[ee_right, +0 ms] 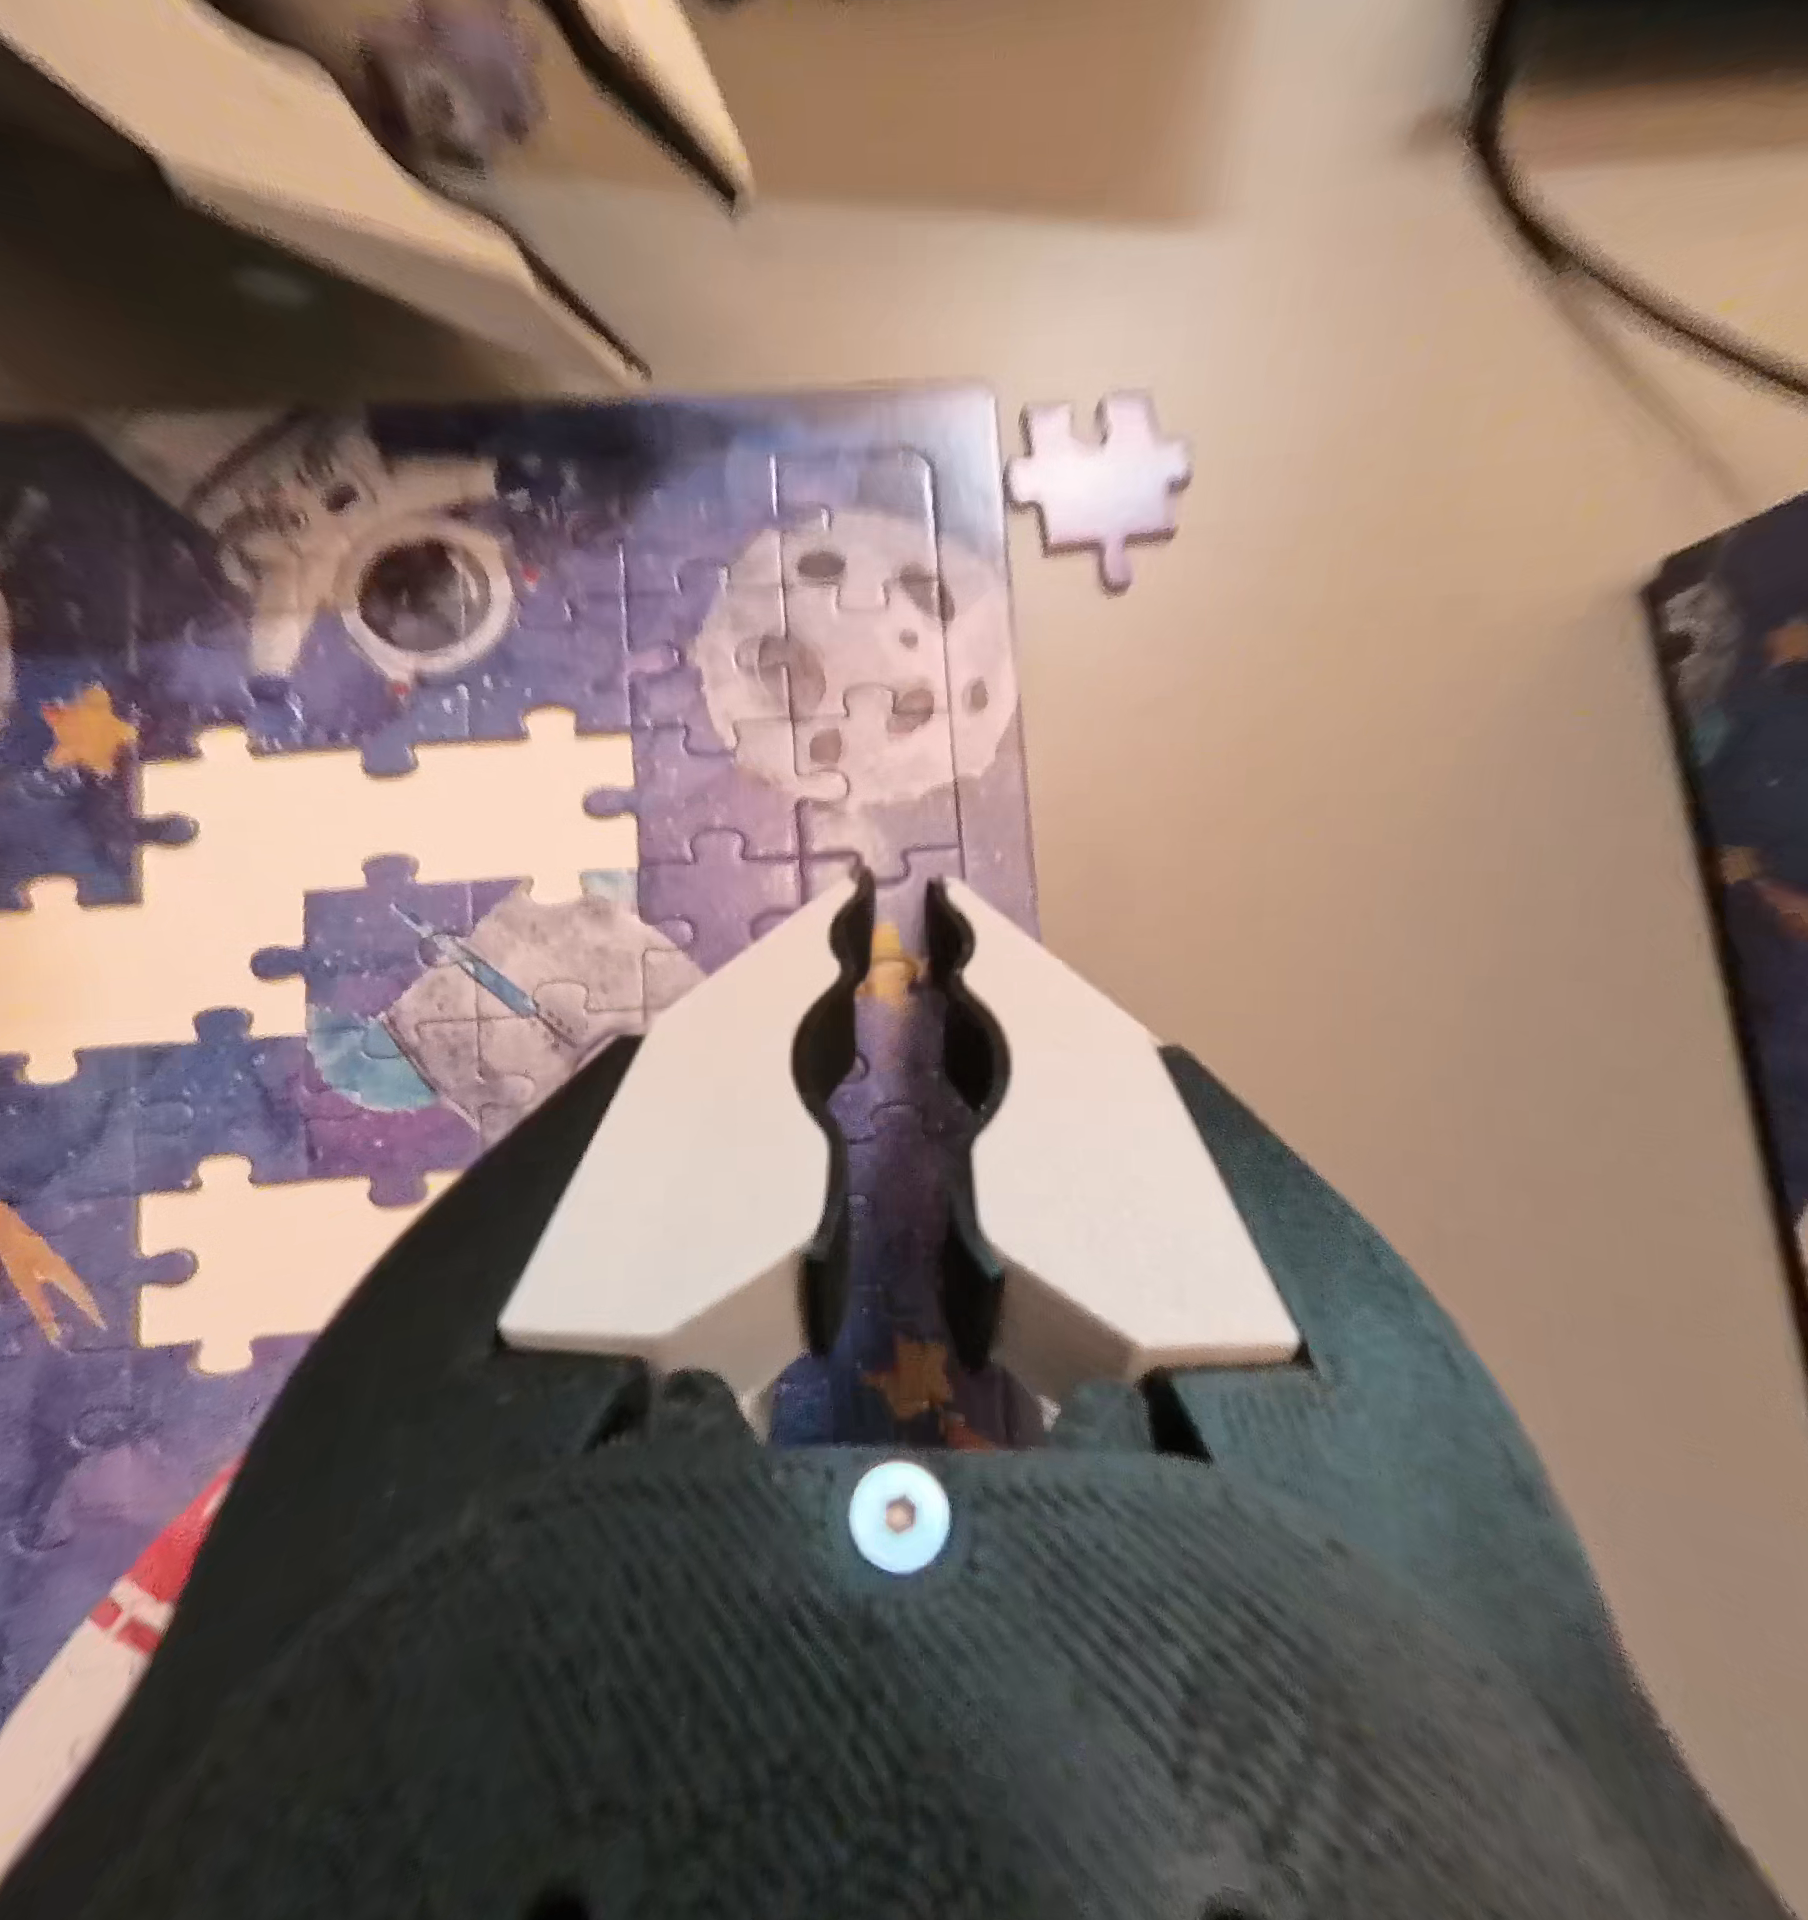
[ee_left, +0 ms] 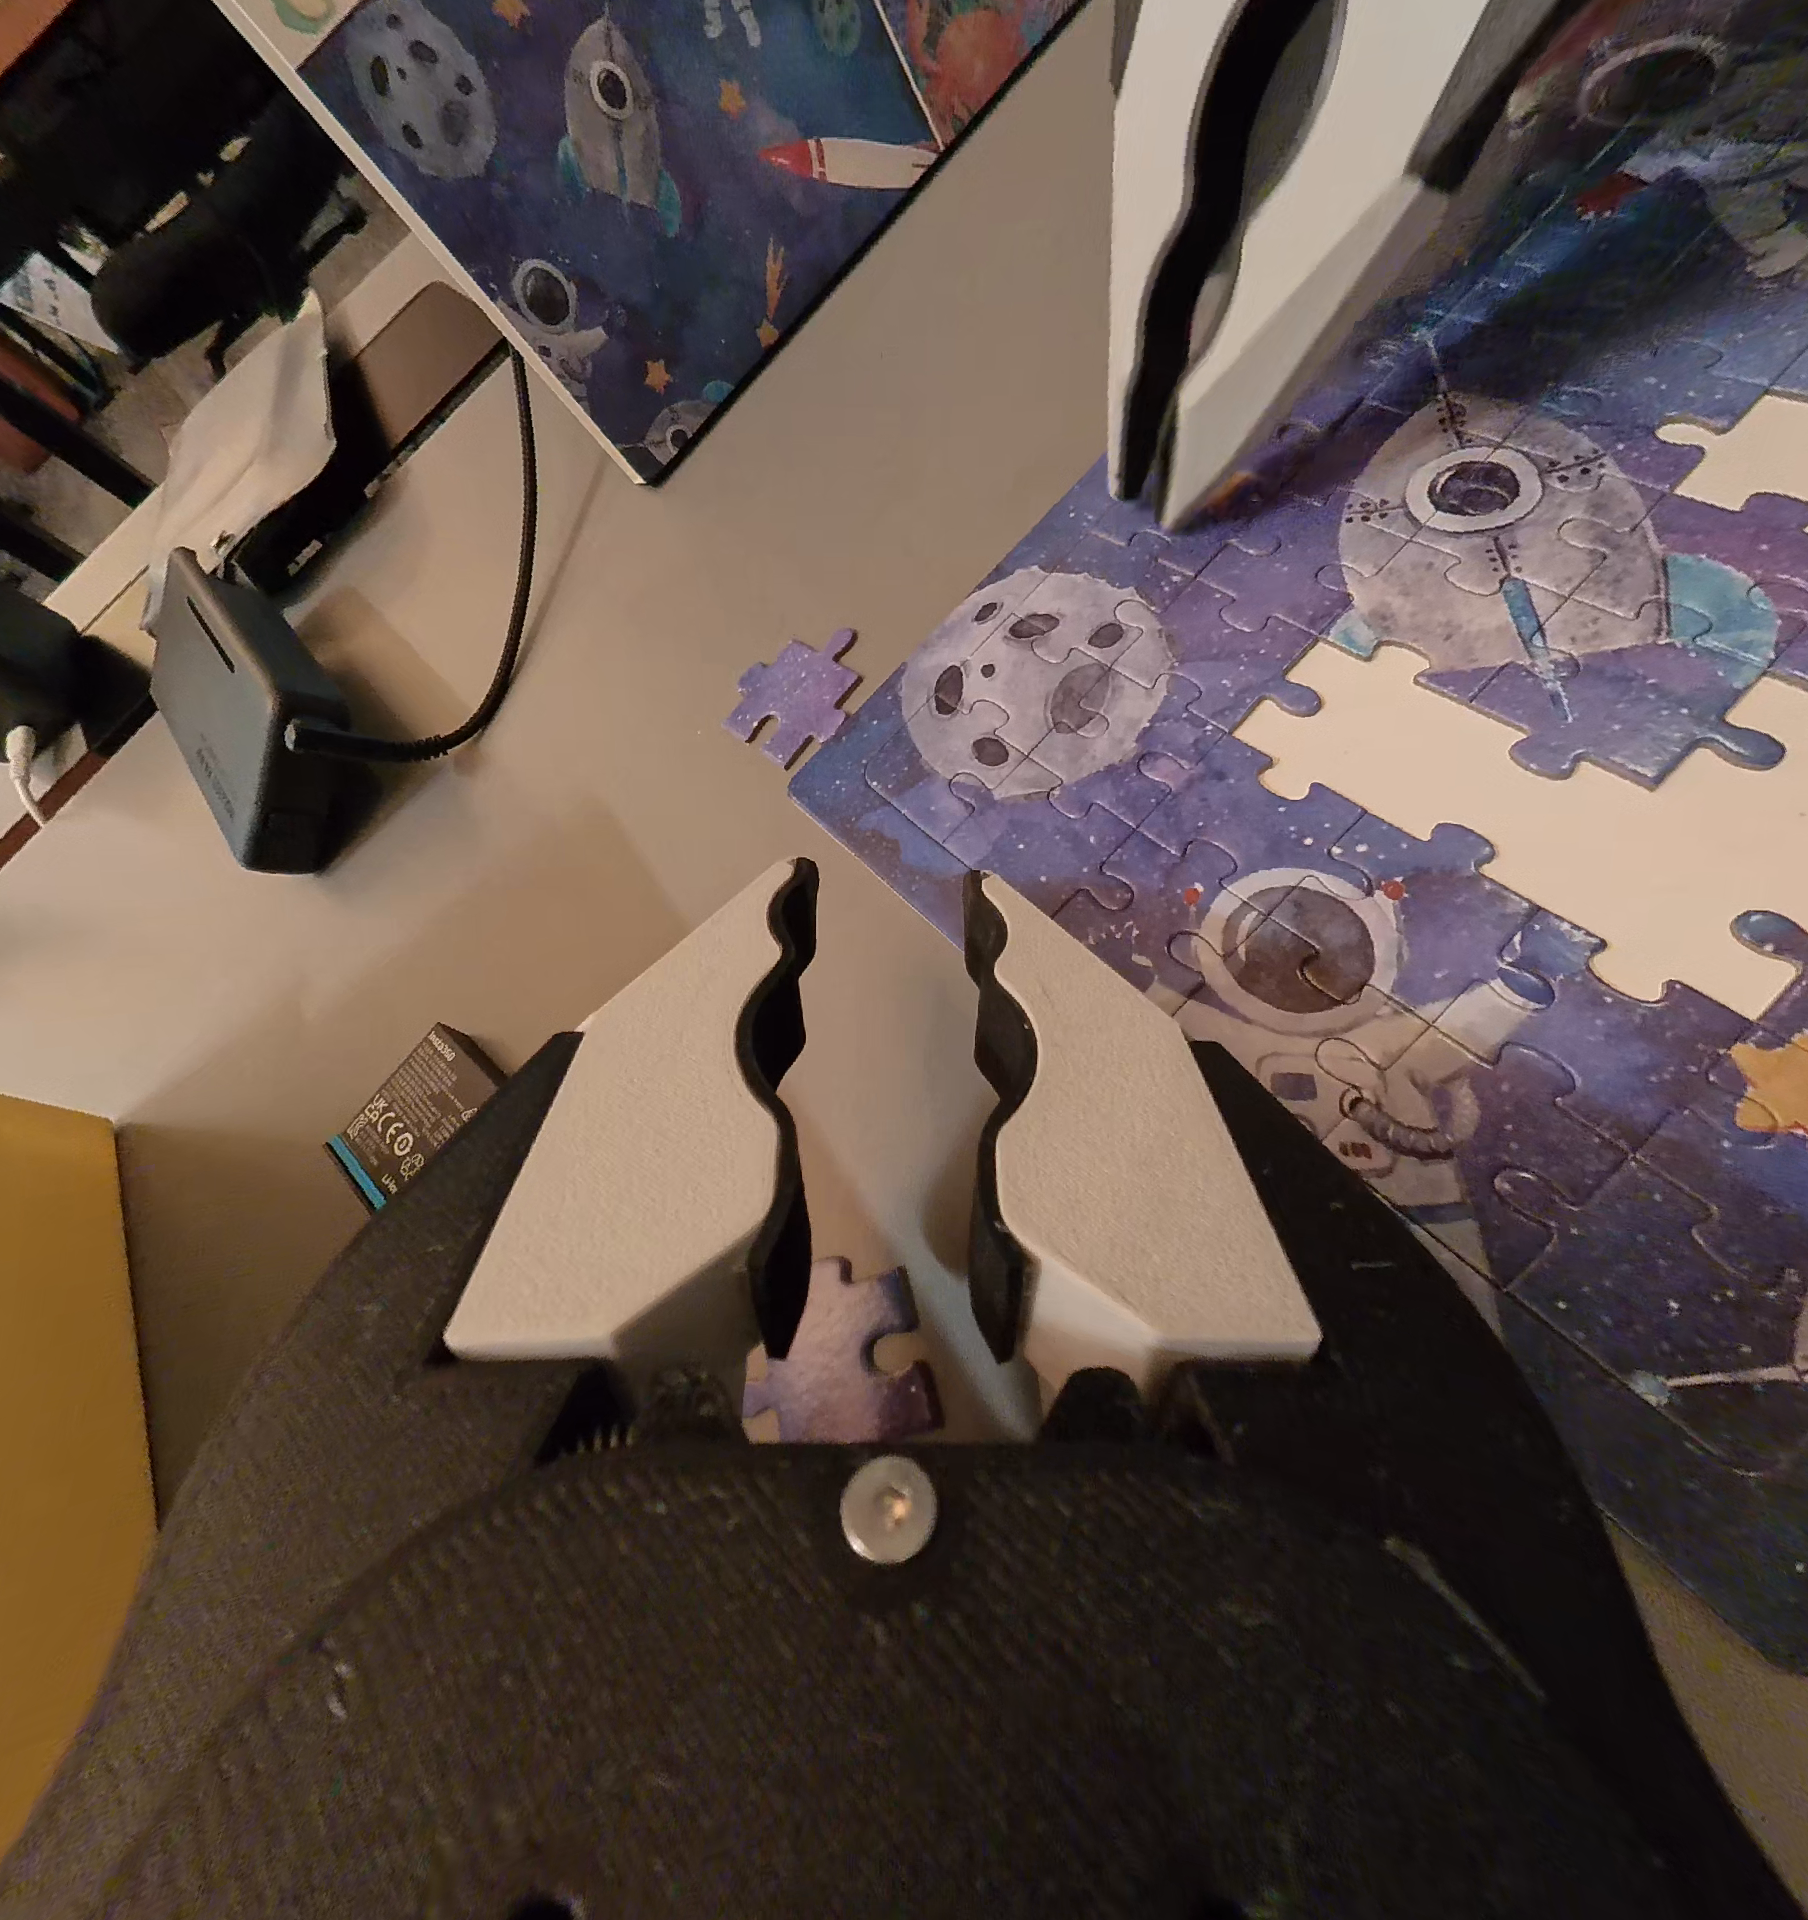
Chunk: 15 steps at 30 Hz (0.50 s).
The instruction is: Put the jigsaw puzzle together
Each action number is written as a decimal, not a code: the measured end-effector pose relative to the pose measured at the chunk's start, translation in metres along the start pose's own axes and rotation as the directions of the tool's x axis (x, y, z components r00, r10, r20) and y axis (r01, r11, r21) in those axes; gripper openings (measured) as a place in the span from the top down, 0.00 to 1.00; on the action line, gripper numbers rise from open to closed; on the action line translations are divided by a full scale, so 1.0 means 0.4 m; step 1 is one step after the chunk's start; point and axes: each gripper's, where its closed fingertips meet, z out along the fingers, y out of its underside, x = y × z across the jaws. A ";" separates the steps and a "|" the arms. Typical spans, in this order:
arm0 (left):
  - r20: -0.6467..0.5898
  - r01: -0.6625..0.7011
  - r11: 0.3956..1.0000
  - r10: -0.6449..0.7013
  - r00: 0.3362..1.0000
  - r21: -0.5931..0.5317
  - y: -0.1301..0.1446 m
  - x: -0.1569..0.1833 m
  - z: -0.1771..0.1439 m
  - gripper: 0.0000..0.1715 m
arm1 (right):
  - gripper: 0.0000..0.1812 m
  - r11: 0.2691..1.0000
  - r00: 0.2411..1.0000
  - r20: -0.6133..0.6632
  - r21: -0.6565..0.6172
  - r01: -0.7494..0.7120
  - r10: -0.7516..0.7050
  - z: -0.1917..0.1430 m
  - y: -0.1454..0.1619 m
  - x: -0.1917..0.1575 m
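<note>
Both: left tool (ee_left: 884,883) parted, empty.

Off-task items: dark grey rectangular adapter box (ee_left: 245,717) sat on the beige tabletop (ee_left: 671,582), black braided cable (ee_left: 510,582) plugged into it. Small black battery pack (ee_left: 417,1112) lay beside a mustard-yellow surface (ee_left: 38,1351).

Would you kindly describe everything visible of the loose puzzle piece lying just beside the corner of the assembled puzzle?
The loose puzzle piece is a small, flat, cardboard-looking piece printed in purple-blue with pale speckles. It has knobs and notches around its outline. It lies face up on the beige table, just off the corner of the puzzle nearest the grey cratered moon, very close to the border; whether they touch is unclear. Neither tool holds it. The right wrist view shows it paler and blurred.
</note>
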 end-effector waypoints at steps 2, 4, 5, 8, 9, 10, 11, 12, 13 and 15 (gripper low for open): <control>0.000 0.000 1.000 0.000 1.000 0.000 0.000 0.000 0.000 0.85 | 0.97 0.999 1.000 0.012 0.030 -0.016 0.016 -0.004 -0.010 -0.001; 0.000 0.000 1.000 0.000 1.000 0.001 0.000 0.000 -0.001 0.85 | 0.98 0.996 0.999 0.002 0.088 -0.033 0.033 -0.023 -0.029 0.010; 0.001 0.001 1.000 -0.001 1.000 0.001 0.000 0.000 -0.001 0.85 | 0.99 0.991 0.999 0.005 0.127 -0.045 0.045 -0.034 -0.041 0.015; 0.001 0.001 1.000 -0.002 1.000 0.002 0.000 0.000 -0.002 0.85 | 0.99 0.993 0.997 0.026 0.087 -0.081 0.079 -0.037 -0.011 0.024; 0.001 0.002 1.000 -0.002 1.000 0.002 0.000 0.000 -0.002 0.85 | 0.99 0.997 0.997 0.026 0.025 -0.074 0.073 -0.028 0.018 0.024; 0.001 0.002 1.000 -0.002 1.000 0.003 0.000 0.000 -0.002 0.85 | 0.99 0.998 0.998 0.011 -0.006 -0.062 0.062 -0.024 0.036 0.027; 0.002 0.002 1.000 -0.002 1.000 0.003 0.000 0.000 -0.002 0.85 | 1.00 0.998 0.998 -0.001 0.020 -0.060 0.060 -0.029 0.032 0.027; 0.002 0.003 1.000 -0.003 1.000 0.003 0.000 0.000 -0.002 0.85 | 1.00 0.995 0.998 0.001 0.069 -0.066 0.067 -0.039 0.019 0.025; 0.003 0.003 1.000 -0.003 1.000 0.003 0.000 0.000 -0.003 0.85 | 1.00 0.990 0.997 0.013 0.113 -0.080 0.079 -0.051 0.007 0.021; 0.004 0.003 1.000 -0.003 1.000 0.003 0.001 0.000 -0.004 0.85 | 1.00 0.985 0.994 0.043 0.139 -0.101 0.096 -0.065 0.006 0.013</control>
